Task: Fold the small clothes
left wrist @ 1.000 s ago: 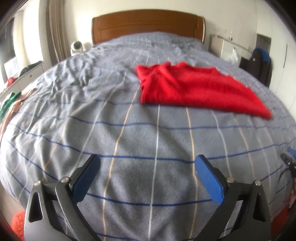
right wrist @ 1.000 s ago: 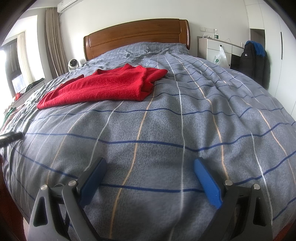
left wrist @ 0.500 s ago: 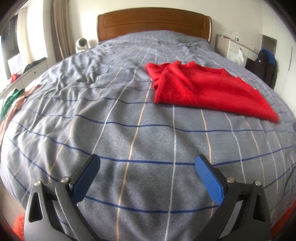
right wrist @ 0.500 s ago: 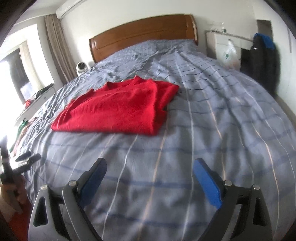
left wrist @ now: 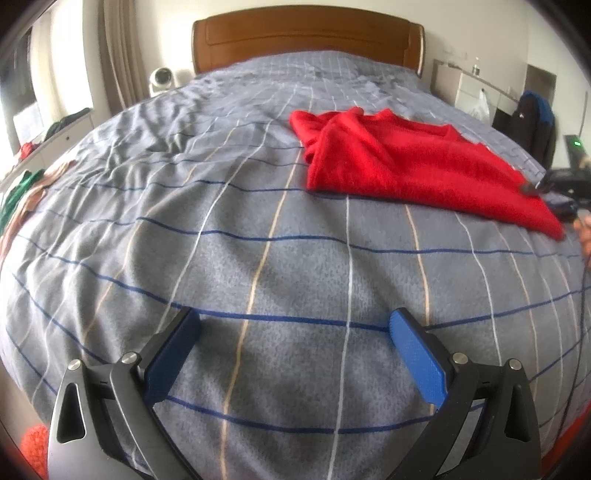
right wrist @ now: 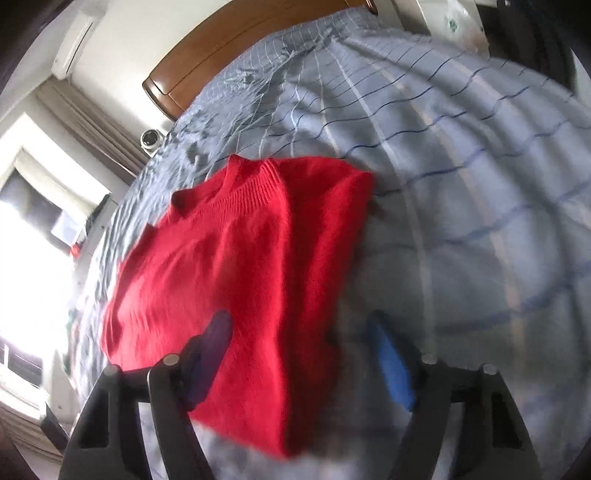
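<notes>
A red knitted sweater [left wrist: 406,162] lies partly folded on the grey checked bedspread [left wrist: 258,266], right of the middle in the left wrist view. My left gripper [left wrist: 293,325] is open and empty, low over the bedspread well short of the sweater. In the blurred right wrist view the sweater [right wrist: 236,266] fills the middle. My right gripper [right wrist: 299,325] is open just above the sweater's near hem, one finger over the cloth and one over the bedspread [right wrist: 461,221]. It also shows at the right edge of the left wrist view [left wrist: 554,184].
A wooden headboard [left wrist: 306,33] stands at the far end. A white fan [left wrist: 162,79] and curtains are at the left, with clothes [left wrist: 18,195] at the bed's left side. A white cabinet [left wrist: 476,88] and a dark jacket [left wrist: 535,122] are at the right.
My right gripper has swung forward and tilted down over the sweater's near hem. My left gripper has drifted a little, so the sweater sits slightly farther right in its view.
</notes>
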The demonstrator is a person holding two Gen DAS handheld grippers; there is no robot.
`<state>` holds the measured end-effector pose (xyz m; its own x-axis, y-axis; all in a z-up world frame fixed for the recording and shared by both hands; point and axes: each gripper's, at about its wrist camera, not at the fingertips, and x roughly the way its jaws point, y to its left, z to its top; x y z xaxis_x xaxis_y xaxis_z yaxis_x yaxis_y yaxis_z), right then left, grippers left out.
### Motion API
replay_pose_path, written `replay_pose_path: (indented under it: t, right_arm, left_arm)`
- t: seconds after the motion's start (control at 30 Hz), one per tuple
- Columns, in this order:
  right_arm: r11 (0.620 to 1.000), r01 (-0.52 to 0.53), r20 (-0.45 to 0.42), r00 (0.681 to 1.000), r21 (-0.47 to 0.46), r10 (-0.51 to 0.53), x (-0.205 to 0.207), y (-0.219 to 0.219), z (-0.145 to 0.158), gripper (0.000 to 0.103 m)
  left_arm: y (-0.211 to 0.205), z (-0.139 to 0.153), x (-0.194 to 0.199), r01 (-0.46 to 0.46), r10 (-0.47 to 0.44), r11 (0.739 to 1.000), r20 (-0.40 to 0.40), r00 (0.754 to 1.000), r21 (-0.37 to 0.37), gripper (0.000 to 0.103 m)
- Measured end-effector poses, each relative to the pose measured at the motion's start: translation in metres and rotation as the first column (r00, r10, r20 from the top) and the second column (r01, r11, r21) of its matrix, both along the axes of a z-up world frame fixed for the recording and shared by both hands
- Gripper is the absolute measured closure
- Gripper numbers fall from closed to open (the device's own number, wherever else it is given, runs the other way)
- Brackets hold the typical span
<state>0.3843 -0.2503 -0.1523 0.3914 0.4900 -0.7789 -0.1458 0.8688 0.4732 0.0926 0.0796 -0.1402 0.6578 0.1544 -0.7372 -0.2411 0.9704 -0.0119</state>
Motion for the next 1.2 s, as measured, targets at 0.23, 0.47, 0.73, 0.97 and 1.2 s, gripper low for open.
replay_pose_path:
  t: [0.23, 0.47, 0.73, 0.97, 1.2]
  right_arm:
    - [0.993, -0.093, 0.071, 0.993, -0.079, 0.099, 0.010, 0.081, 0.057, 0.094]
    - [0.942, -0.330, 0.107, 0.936, -0.068, 0.335, 0.020, 0.250, 0.093, 0.094]
    - [0.890, -0.454, 0.030, 0.890, -0.035, 0.455, -0.015, 0.341, 0.034, 0.060]
    - [0.850, -0.412, 0.089, 0.909, 0.328, 0.407, -0.027, 0.267, 0.079, 0.036]
    - [0.858, -0.419, 0.030, 0.902, 0.299, 0.430, -0.035, 0.251, 0.071, 0.036]
  left_arm:
    - [0.027, 0.007, -0.003, -0.076, 0.077, 0.995, 0.022, 0.997, -0.068, 0.001]
    - [0.047, 0.012, -0.010, -0.138, 0.141, 0.988, 0.048, 0.989, -0.062, 0.001]
    - [0.066, 0.009, -0.009, -0.191, 0.194, 0.977, 0.028, 0.981, -0.091, 0.001]
    - [0.075, 0.010, -0.009, -0.213, 0.219, 0.967, 0.028, 0.975, -0.140, 0.001]
    - [0.068, 0.008, -0.007, -0.194, 0.198, 0.973, 0.021, 0.980, -0.129, 0.001]
